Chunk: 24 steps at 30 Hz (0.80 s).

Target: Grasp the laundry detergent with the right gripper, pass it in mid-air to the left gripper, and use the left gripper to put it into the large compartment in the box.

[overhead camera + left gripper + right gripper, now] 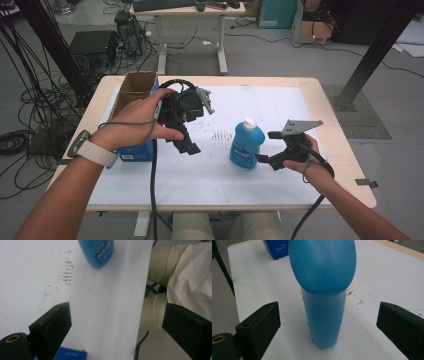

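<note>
Step in hand, as I read it: the approach to grab the bottle (246,143), not yet gripped. The right gripper (265,159) sat level at the bottle's 3 o'clock in the high view, tips just beside its base. In the right gripper view the bottle (323,297) stood between the two black jaws with a clear gap on each side, so the jaws were open and held nothing.

The left gripper (187,145) was held up off the table (310,105), well apart from the bottle at its 9 o'clock, angled down. Its jaws stood wide in the left gripper view with only bare tabletop between them; open, empty. The bottle (96,252) showed at 12 o'clock there.

Next move, my guess: push the right gripper a bit further in so the pads bracket the body, then close. The body looks smooth and rounded, so a grip on the narrower lower part seems safer than on the bulging shoulder; a slip or tip-over is the risk.

Bottle: blue plastic, white cap, printed label on the front, upright, with a wide rounded shoulder over a slimmer base. It stood right of table centre, at 3 o'clock from some reddish specks (221,135). A blue box (135,151) sat at the left edge, with an open carton (136,85) behind it at 12 o'clock.
</note>
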Available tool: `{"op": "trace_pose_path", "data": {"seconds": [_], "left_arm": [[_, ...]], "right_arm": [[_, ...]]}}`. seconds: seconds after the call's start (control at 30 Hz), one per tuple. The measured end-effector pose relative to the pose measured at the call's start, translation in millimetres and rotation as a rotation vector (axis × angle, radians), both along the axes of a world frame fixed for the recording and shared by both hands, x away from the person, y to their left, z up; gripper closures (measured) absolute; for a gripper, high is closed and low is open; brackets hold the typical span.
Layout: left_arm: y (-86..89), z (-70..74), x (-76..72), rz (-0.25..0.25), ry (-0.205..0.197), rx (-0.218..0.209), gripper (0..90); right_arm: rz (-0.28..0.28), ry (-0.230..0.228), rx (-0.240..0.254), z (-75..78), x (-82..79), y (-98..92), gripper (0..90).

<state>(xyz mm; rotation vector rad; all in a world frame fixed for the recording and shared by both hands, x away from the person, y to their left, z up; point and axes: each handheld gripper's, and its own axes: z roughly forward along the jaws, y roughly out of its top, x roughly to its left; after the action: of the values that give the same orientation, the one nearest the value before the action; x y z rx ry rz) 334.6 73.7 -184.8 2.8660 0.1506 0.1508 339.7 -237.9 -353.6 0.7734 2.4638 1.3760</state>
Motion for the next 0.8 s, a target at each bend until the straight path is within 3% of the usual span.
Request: {"op": "trace_pose_path", "data": {"seconds": [0.8], "left_arm": [[-0.5, 0.3, 0.5, 0.003, 0.002, 0.004, 8.9]], "right_arm": [[0.001, 0.002, 0.004, -0.3, 0.7, 0.0, 5.1]]}}
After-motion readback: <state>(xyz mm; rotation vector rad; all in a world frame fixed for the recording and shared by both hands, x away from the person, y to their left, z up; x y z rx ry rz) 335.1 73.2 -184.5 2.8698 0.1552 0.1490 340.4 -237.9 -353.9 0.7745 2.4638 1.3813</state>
